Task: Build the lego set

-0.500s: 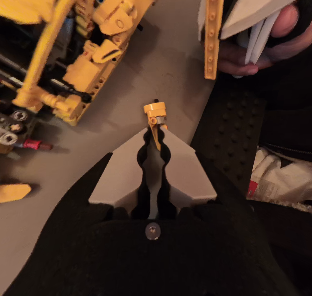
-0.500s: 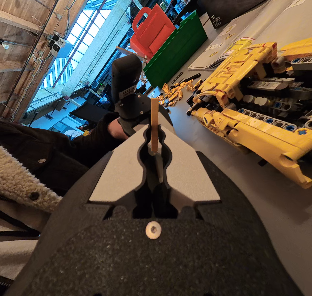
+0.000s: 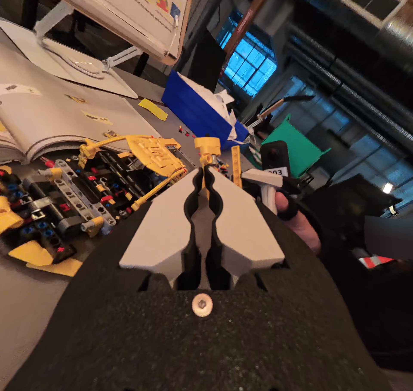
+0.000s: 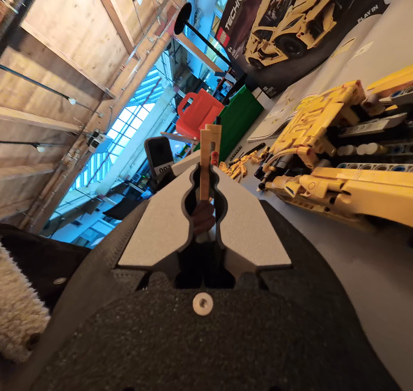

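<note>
Both grippers up off the table (image 3: 26,313): left gripper (image 3: 203,170) clamped on a small yellow assembly (image 3: 207,151), right gripper (image 4: 204,168) pinching a yellow beam (image 4: 204,163), held side by side above the half-built yellow car (image 4: 335,157). Loose yellow pieces (image 4: 237,165) beyond.

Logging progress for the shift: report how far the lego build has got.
Done: the yellow car body has its chassis and several panels on. In hand: the left gripper pinches a small yellow sub-assembly, and the right gripper a long yellow beam. Left: joining them, plus the loose yellow parts.
</note>
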Tool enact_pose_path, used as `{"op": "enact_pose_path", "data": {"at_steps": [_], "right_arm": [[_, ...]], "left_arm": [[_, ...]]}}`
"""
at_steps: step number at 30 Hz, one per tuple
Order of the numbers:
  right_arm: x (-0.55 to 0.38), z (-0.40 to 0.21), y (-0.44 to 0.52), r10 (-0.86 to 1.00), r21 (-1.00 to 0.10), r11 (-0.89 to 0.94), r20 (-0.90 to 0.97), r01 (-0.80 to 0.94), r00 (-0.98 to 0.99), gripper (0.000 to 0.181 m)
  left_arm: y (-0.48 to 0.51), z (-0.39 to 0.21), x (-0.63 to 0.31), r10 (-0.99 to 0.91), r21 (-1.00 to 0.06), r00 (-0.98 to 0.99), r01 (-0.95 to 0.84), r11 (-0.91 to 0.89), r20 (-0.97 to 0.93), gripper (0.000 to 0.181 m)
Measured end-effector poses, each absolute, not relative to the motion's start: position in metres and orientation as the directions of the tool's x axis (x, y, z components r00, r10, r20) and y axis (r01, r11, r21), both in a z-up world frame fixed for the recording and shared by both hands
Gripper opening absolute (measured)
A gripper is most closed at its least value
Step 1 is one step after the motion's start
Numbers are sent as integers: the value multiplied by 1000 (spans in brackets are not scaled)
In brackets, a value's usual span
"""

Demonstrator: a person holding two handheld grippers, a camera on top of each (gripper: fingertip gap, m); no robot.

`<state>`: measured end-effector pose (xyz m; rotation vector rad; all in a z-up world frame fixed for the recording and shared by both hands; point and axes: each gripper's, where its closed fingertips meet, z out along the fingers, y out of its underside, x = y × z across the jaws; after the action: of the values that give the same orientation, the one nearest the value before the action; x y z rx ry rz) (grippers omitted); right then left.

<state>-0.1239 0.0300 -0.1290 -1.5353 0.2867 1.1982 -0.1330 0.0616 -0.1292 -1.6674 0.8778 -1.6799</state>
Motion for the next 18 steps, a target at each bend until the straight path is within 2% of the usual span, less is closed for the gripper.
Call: {"op": "enact_pose_path", "data": {"at_steps": [2, 8, 18], "right_arm": [[-126, -130, 34, 400, -607, -358, -786, -709, 471, 6], [-130, -135, 38, 384, -617, -363, -782, -698, 491, 6], [-130, -136, 38, 395, -625, -365, -775, -690, 493, 6]], "left_arm": [[61, -128, -134, -793, -793, -34, -19, -609, 609, 1], [49, -126, -130, -856, -856, -29, -40, -515, 516, 1], [48, -129, -132, -808, -809, -45, -24, -587, 587, 1]]}}
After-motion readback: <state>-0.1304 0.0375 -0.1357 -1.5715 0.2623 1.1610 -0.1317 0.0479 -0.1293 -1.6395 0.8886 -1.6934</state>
